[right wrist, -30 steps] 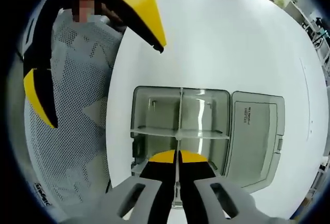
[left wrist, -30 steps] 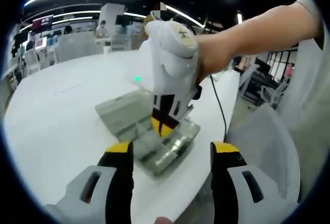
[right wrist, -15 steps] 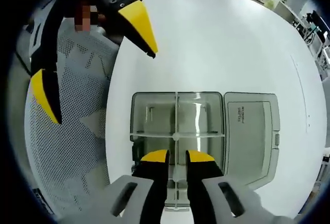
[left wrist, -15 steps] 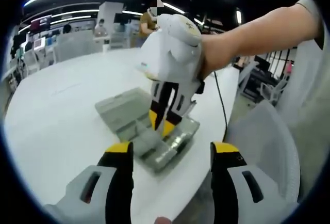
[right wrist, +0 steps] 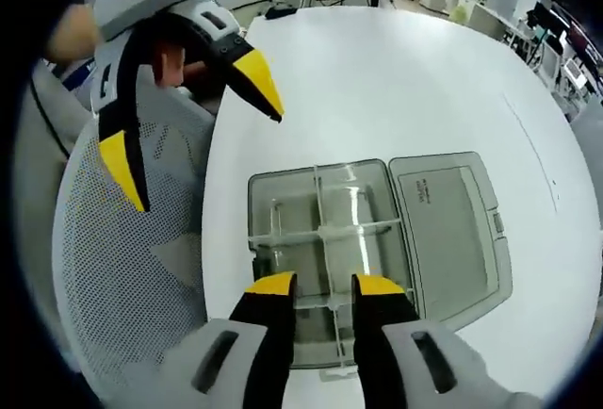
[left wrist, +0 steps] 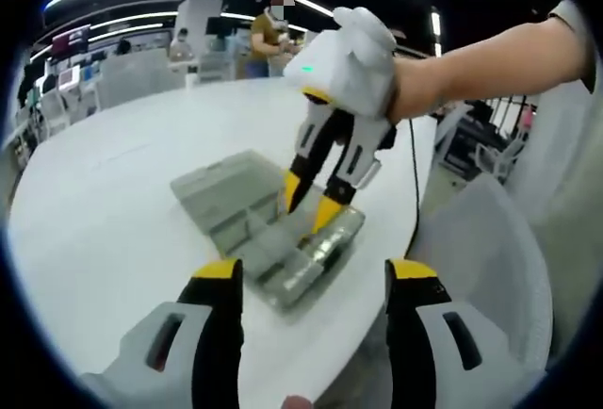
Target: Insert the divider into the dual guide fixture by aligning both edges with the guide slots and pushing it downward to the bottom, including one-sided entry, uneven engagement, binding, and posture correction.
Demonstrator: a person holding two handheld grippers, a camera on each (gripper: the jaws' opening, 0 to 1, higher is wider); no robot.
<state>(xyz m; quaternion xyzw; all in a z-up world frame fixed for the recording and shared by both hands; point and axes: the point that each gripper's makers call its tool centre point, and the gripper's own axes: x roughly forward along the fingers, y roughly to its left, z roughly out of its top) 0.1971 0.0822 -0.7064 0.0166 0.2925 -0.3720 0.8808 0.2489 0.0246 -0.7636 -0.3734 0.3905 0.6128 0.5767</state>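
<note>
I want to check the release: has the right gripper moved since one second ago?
Yes. In the left gripper view the right gripper has risen off the box on the table, and its jaws, shut before, now stand apart.

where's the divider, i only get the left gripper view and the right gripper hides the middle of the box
observer: The right gripper view looks down into the box. The divider stands in it, running down the middle and crossing the cross piece.
operator: is the right gripper holding it
observer: No. The right gripper is open above the box, one jaw on either side of the divider's line and nothing between them.
</note>
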